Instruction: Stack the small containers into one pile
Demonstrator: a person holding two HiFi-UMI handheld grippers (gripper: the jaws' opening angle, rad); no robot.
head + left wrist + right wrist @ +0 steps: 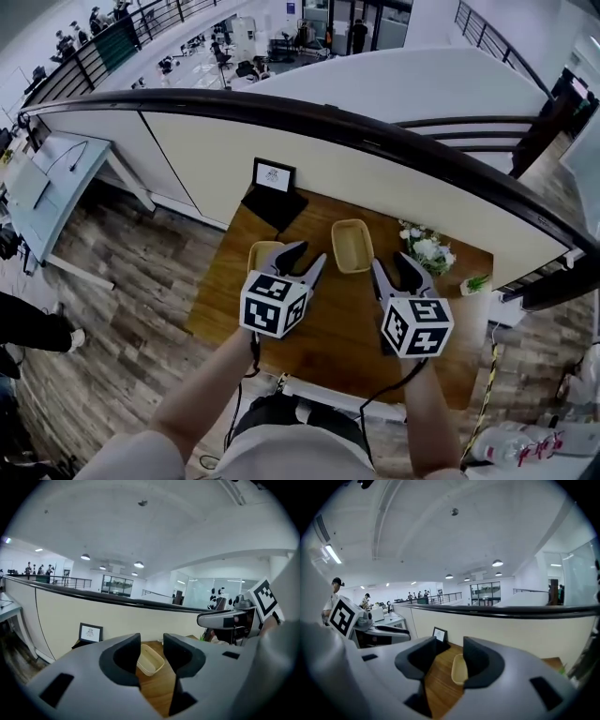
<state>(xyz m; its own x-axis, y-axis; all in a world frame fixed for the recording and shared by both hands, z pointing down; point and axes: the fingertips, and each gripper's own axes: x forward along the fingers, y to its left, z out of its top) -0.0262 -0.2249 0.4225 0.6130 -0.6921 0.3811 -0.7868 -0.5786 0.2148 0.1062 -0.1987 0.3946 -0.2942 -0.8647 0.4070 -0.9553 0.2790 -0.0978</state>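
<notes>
Two small containers rest on the wooden table (347, 328), apart and unstacked. The left container (262, 251) sits near the table's left edge, partly hidden behind the left gripper (310, 253). That gripper's fingers are spread and hold nothing. The centre container (352, 246) sits at the table's rear middle. The right gripper (391, 262) hangs above the table, fingers spread, empty. Flowers (427, 248) occupy the table's rear right.

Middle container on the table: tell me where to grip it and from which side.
Likely best: pinch one long wall of the middle container, one jaw inside, one outside, coming down from above. It sits upright and open-topped, its thin rim exposed.
</notes>
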